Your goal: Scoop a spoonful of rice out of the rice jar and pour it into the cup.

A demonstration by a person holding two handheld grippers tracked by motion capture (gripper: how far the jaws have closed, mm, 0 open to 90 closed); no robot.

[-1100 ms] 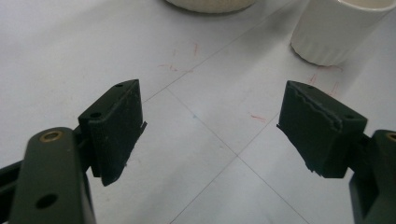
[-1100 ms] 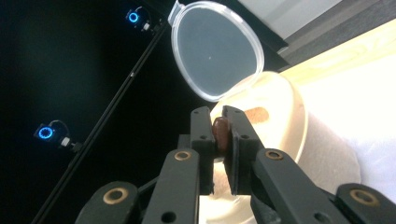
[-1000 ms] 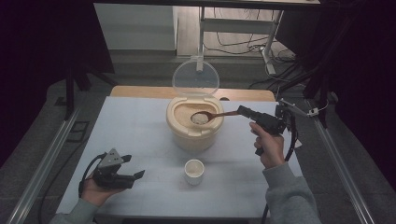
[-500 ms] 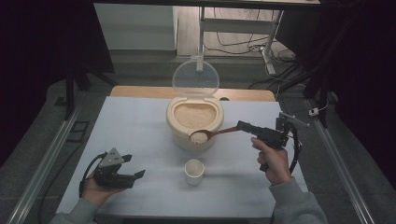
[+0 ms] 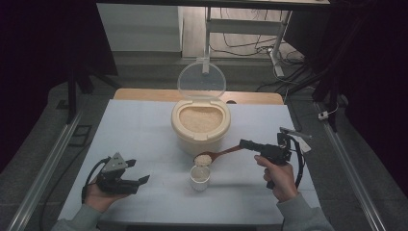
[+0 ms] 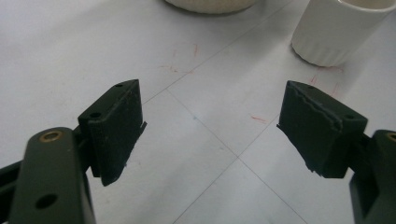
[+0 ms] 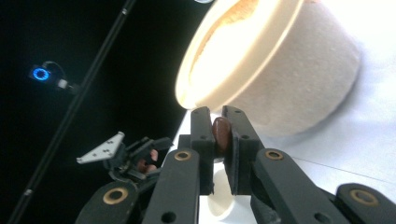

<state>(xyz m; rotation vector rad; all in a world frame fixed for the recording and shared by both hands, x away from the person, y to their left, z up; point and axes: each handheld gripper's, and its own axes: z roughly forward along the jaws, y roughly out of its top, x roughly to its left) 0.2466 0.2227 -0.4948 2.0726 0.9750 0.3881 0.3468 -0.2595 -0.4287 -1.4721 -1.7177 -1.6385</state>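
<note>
a spoon (image 5: 219, 155) of rice, clamped in the right gripper (image 5: 246, 144), has been carried from the bin (image 5: 200, 126) to just over the cup (image 5: 199, 178) for tipping; the left gripper (image 5: 139, 180) is held apart.

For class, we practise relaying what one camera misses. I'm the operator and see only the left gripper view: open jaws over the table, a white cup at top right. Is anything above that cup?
Observer: Yes. In the high view a wooden spoon heaped with rice is poised over the white cup.
Operator: What holds the spoon?
Observer: The right gripper; its view shows the jaws clamped on the brown handle.
Operator: Where does the rice come from?
Observer: A cream rice container behind the cup, its clear lid standing open.
Operator: And my gripper?
Observer: The left gripper rests low at the table's near left, apart from the cup.
</note>
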